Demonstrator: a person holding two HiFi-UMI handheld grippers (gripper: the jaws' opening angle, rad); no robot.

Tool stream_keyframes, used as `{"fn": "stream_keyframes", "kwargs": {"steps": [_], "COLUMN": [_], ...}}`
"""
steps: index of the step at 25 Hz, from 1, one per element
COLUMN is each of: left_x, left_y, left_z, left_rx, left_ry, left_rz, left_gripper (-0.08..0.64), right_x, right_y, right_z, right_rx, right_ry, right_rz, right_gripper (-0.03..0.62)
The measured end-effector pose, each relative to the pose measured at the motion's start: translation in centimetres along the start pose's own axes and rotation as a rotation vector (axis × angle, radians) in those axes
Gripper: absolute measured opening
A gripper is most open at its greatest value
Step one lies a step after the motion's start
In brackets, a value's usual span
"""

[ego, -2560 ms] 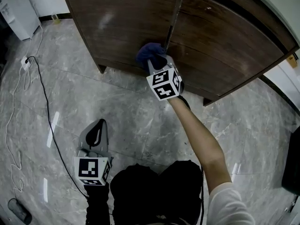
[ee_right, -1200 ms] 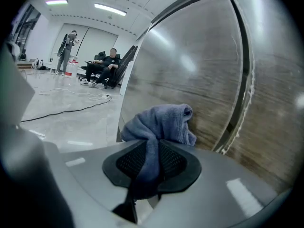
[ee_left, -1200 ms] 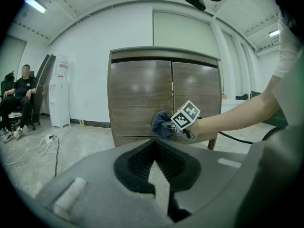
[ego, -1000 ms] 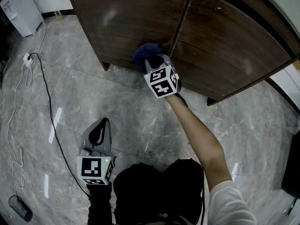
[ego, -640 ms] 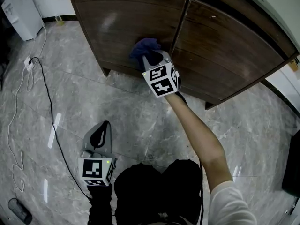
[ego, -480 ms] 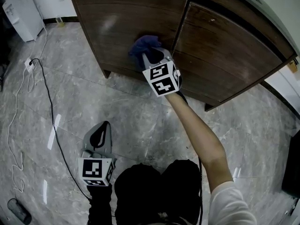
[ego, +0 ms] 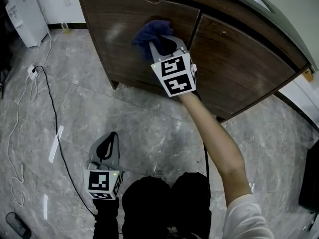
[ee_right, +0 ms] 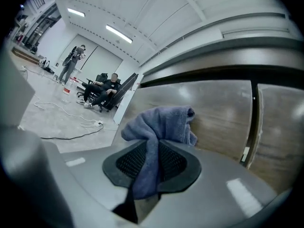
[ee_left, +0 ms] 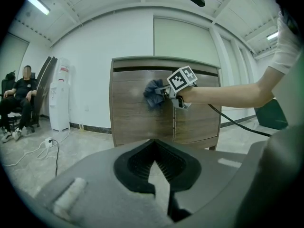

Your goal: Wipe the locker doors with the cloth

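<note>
Pinching cloth [ego: 151, 30], right claw [ego: 160, 45] outstretched against locker door [ego: 118, 51]; left claw [ego: 108, 139] pressed together, low.

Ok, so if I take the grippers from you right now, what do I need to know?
Right gripper: shut on the cloth, which is against the left door, high up, near the edge that meets the right door.
Left gripper: shut, empty, held low over the floor.
Done: wiping is under way on the left door; the pictures do not show which parts are clean.
Left: probably the rest of the left door, then the right door.
</note>
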State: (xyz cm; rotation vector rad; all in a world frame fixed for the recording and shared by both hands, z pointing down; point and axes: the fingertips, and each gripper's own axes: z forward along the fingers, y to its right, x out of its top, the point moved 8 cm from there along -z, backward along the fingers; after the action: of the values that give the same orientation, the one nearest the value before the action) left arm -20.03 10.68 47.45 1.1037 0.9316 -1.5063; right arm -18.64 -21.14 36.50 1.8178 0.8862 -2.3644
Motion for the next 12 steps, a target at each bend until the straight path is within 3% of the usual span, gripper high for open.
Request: {"fn": "stream_keyframes", "kwargs": {"steps": [12], "left_x": [0.0], "left_y": [-0.3], "left_z": [-0.3], "left_rx": [0.001], "left_ry": [0.008], "left_rz": [-0.01], "left_gripper": [0.0], "right_x": [4.9], "right_y": [2.0], "right_z": [-0.4], "right_rx": [-0.043], "right_ry": [0.078], "right_rz": [-0.024], "right_gripper": [0.086]}}
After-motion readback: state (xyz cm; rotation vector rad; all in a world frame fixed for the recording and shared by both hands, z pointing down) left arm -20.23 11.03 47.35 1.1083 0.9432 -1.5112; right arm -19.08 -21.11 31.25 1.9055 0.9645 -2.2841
